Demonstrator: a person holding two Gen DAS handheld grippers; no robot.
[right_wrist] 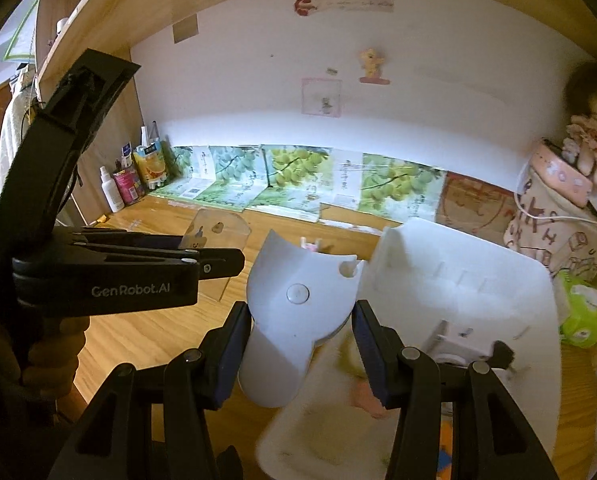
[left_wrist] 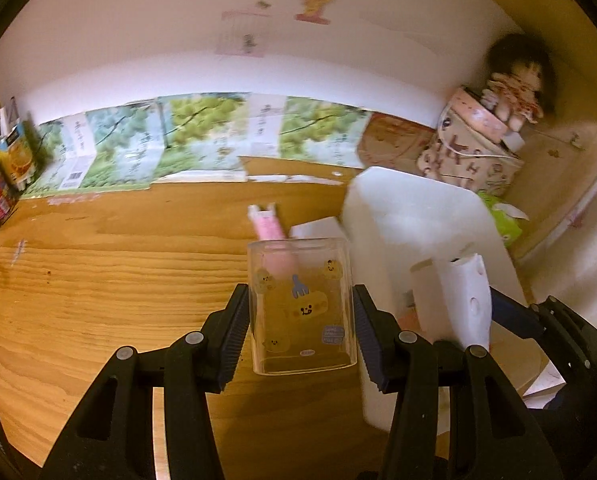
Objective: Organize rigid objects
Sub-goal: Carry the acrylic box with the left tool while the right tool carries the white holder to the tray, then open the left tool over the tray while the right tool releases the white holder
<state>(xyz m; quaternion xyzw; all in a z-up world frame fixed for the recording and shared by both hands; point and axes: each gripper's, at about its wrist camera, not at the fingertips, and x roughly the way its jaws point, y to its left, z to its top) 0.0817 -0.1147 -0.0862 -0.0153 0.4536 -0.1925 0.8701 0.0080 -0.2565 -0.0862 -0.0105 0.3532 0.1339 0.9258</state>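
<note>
Clear sticker-printed cup [left_wrist: 302,304] clamped between left tool [left_wrist: 300,320] pads, white curved plastic piece [right_wrist: 294,316] clamped in right tool [right_wrist: 300,344], both angled downward above wooden surface [left_wrist: 98,280].

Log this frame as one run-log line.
left gripper: shut on clear square plastic cup with cartoon stickers | right gripper: shut on white curved plastic piece | both above wooden desk

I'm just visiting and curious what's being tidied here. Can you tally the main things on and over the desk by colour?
Clear: 1, the clear cup with cartoon stickers, in the left gripper.
White: 2, the curved white plastic piece in the right gripper, and the big white bin.
Pink: 1, the small pink item on the desk.
Green: 1, the green packet.
Total: 5
</note>
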